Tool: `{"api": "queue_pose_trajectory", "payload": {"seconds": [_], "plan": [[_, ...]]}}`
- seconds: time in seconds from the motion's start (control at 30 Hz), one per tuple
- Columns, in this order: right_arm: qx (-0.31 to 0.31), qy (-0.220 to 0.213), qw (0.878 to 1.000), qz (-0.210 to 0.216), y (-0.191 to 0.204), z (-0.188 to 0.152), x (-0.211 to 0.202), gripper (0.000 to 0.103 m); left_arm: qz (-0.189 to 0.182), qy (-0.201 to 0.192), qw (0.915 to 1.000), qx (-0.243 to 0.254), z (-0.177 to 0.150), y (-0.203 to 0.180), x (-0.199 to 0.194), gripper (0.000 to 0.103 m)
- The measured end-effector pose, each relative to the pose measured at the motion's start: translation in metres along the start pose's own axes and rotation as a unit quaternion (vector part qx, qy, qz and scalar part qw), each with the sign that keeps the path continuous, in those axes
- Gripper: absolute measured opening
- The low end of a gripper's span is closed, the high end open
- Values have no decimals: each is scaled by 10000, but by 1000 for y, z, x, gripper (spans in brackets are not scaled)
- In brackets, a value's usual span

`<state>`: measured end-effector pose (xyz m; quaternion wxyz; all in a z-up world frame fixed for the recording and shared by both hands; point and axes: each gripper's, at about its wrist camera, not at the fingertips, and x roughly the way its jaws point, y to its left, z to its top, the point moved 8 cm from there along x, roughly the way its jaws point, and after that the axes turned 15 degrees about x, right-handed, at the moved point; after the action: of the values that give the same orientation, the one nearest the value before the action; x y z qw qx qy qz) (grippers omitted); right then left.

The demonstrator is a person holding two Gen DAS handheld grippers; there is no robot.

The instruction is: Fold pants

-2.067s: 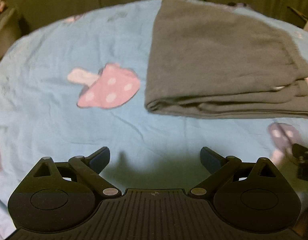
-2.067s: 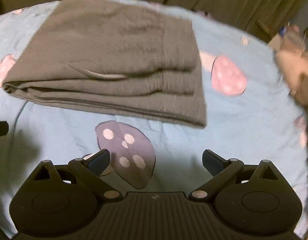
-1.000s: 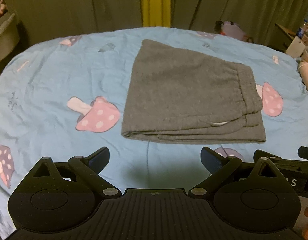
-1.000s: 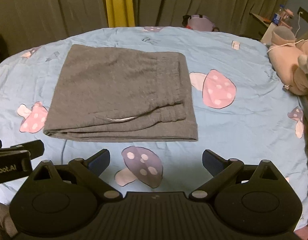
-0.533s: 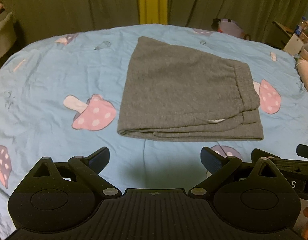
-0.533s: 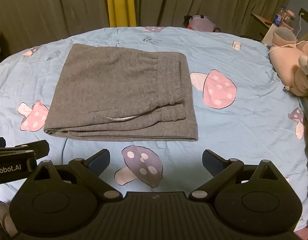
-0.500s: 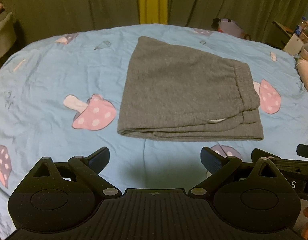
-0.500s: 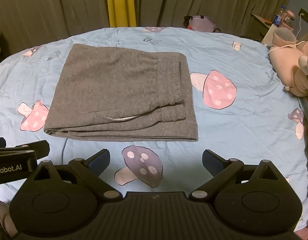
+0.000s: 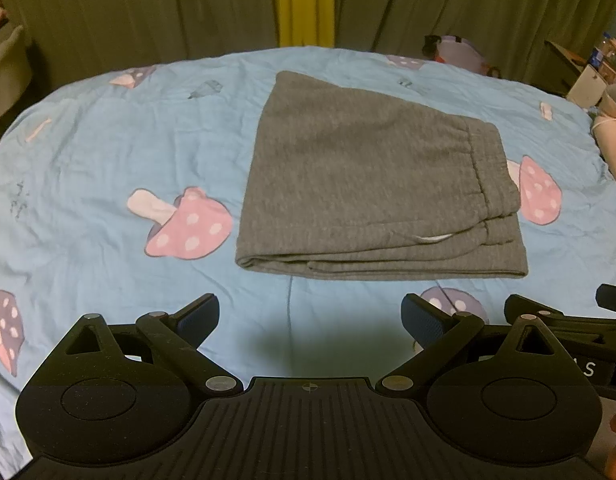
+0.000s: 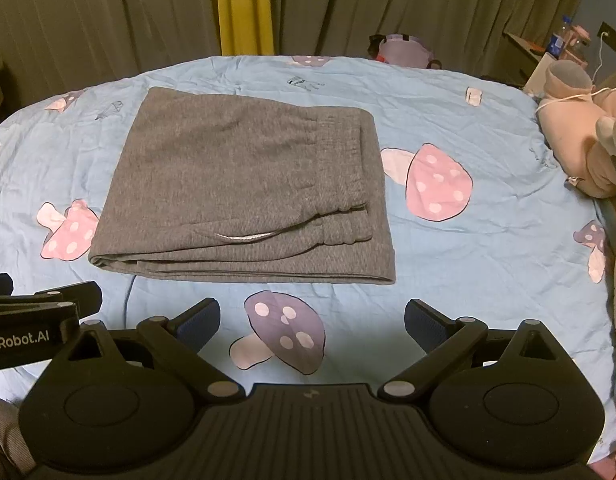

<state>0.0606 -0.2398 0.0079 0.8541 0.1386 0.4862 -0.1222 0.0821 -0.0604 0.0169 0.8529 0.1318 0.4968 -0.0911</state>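
Pants (image 9: 372,184): grey sweatpants, already folded into a neat flat rectangle, lying on the bed near the middle of the sheet. The elastic waistband end is stacked on the right side, and the layered fold edges face the cameras.

Drawstring (image 10: 243,237): a bit of white cord peeks out of the pants along the near edge, just left of the waistband.

Bed sheet (image 9: 87,160): light blue with a mushroom print. A pink mushroom (image 9: 187,224) sits just left of the pants, another pink one (image 10: 438,182) is just right of them, and a purple one (image 10: 283,332) is on the near side of the pants.

Left tool (image 9: 310,316): fingers spread wide, holding nothing, hovering on the near side of the pants and well clear of the fabric.

Right tool (image 10: 312,318): same deal, fingers wide apart, empty, near side of the pants, not touching them.

Writing: in the right wrist view the left tool's side reads "nRobot.AI", cut off at the frame edge. In the left wrist view only an "S" shows on the right tool.

Containers: a lavender bag (image 10: 404,50) sits past the far edge of the bed, behind the pants; can't see what's in it.

Plush toy (image 10: 580,140): beige, far right of the pants at the bed edge.
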Motion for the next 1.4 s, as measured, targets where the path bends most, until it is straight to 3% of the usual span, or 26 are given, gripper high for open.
{"api": "queue_pose_trajectory", "payload": {"seconds": [1.4], "plan": [[-13, -2, 10000, 7, 1, -3, -3, 99, 26, 41, 10000, 47, -5, 3, 2, 100]]}}
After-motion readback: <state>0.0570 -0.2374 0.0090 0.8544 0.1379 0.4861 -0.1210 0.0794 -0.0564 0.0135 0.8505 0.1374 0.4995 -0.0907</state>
